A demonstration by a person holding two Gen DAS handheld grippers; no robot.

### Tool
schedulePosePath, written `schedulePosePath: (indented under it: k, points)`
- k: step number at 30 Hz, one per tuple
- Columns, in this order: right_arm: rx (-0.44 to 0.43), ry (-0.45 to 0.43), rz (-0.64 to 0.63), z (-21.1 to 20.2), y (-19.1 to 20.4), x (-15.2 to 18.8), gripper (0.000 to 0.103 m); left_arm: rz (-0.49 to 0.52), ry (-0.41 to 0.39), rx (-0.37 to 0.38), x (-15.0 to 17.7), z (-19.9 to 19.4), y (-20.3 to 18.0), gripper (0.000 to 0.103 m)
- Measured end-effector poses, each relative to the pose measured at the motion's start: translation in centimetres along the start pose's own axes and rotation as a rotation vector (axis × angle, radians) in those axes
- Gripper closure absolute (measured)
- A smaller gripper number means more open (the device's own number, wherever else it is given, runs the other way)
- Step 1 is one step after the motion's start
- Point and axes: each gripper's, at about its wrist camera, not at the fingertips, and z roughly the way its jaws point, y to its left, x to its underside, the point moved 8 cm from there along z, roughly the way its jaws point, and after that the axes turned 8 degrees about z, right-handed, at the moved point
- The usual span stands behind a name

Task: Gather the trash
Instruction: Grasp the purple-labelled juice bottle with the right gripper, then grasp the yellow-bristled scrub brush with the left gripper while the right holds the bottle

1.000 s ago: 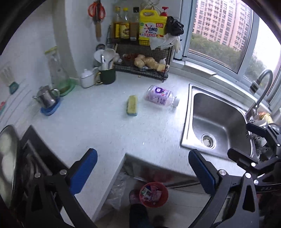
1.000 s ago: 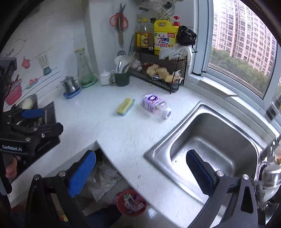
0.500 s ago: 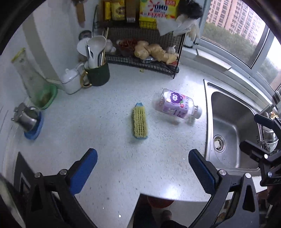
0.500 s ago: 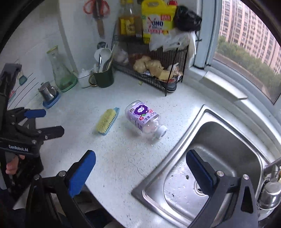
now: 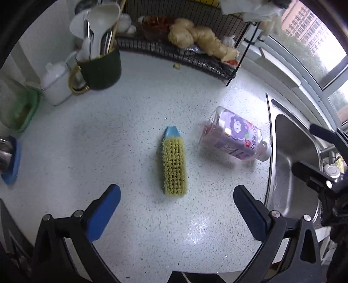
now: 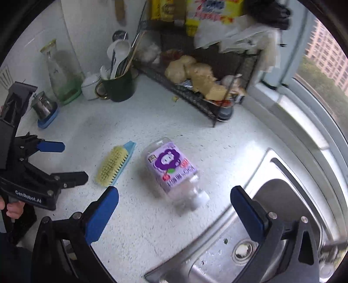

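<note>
This is a home kitchen. A white speckled stone countertop (image 5: 121, 139) runs up to a stainless steel sink (image 6: 276, 193) with a round drain, set under a wide window (image 6: 322, 65) that looks out on pink apartment blocks. At the back stand a black wire rack (image 6: 195, 95) holding knobs of ginger, a dark green mug (image 5: 100, 69) stuffed with ladles and chopsticks, a small white lidded pot (image 5: 55, 83) and a yellow detergent jug (image 6: 208, 13).

Black-framed left tongs (image 5: 176, 212) and right tongs (image 6: 174, 212), blue pads (image 6: 102, 215), silver screws, white "GenRobot.AI" lettering
</note>
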Motion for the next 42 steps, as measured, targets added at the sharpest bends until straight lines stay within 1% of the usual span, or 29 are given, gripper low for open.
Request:
schedulePosePath:
  k: [1,2,4,7,8,10,12,16,17,18,19,21,24,27,31,34,36,38,41,42]
  points:
    - [-0.013,0.009,-0.013,0.5,0.1,-0.4,0.000,-0.006,0.007,0.011,-0.1,0.4,0.2,0.000]
    - [-0.029,0.001,-0.034,0.9,0.3,-0.7,0.000,-0.010,0.019,0.022,0.0,0.8,0.4,0.000]
    - [-0.022,0.014,-0.091,2.3,0.6,-1.2,0.000,-0.012,0.035,0.034,0.2,1.5,0.9,0.000]
    - [-0.022,0.086,-0.150,4.7,1.0,-1.3,0.001,-0.002,0.059,0.057,0.7,2.2,1.6,0.000]
    - [-0.022,0.109,-0.164,5.6,1.0,-1.2,0.001,0.004,0.061,0.049,0.8,2.4,1.9,0.000]
    - [-0.047,0.155,-0.186,7.3,1.2,-1.0,0.005,0.002,0.068,0.046,0.9,2.7,2.4,0.000]
    - [-0.066,0.195,-0.206,8.6,1.3,-0.6,0.011,-0.009,0.087,0.063,1.2,2.9,2.8,0.000]
    - [-0.081,0.258,-0.220,10.3,1.2,0.1,0.014,-0.002,0.104,0.072,1.5,3.4,3.4,0.000]
    - [-0.091,0.268,-0.219,10.6,1.2,0.2,0.018,0.003,0.107,0.075,1.5,3.6,3.3,0.000]
    - [-0.099,0.278,-0.218,10.9,1.3,0.4,0.025,0.013,0.111,0.080,1.5,3.8,3.2,0.000]
    - [-0.104,0.287,-0.218,11.1,1.4,0.6,0.026,0.019,0.113,0.084,1.3,4.0,3.1,0.000]
    - [-0.098,0.290,-0.220,11.3,1.6,0.9,0.029,0.030,0.116,0.096,1.2,4.3,2.9,0.000]
    - [-0.113,0.296,-0.203,11.3,2.3,1.4,0.031,0.041,0.120,0.131,0.9,5.0,2.4,0.000]
    - [-0.107,0.291,-0.175,11.4,2.7,1.6,0.032,0.061,0.127,0.142,0.4,5.8,1.8,0.000]
    - [-0.074,0.267,-0.144,11.8,2.0,1.5,0.034,0.073,0.128,0.139,-0.5,6.7,0.9,0.000]
    - [-0.081,0.260,-0.108,12.1,2.4,2.2,0.036,0.080,0.136,0.132,-0.7,7.3,0.7,0.000]
    - [-0.054,0.248,-0.085,12.0,2.1,2.4,0.037,0.092,0.136,0.116,-0.8,7.6,0.6,0.003]
    - [-0.013,0.235,-0.060,11.6,1.7,3.1,0.037,0.107,0.140,0.108,-1.0,8.1,0.4,0.013]
    - [0.008,0.218,0.007,10.3,1.3,4.0,0.037,0.109,0.157,0.109,-1.2,9.2,0.0,0.015]
    - [0.016,0.214,0.024,9.7,1.3,4.3,0.037,0.113,0.149,0.101,-1.4,9.2,-0.1,0.015]
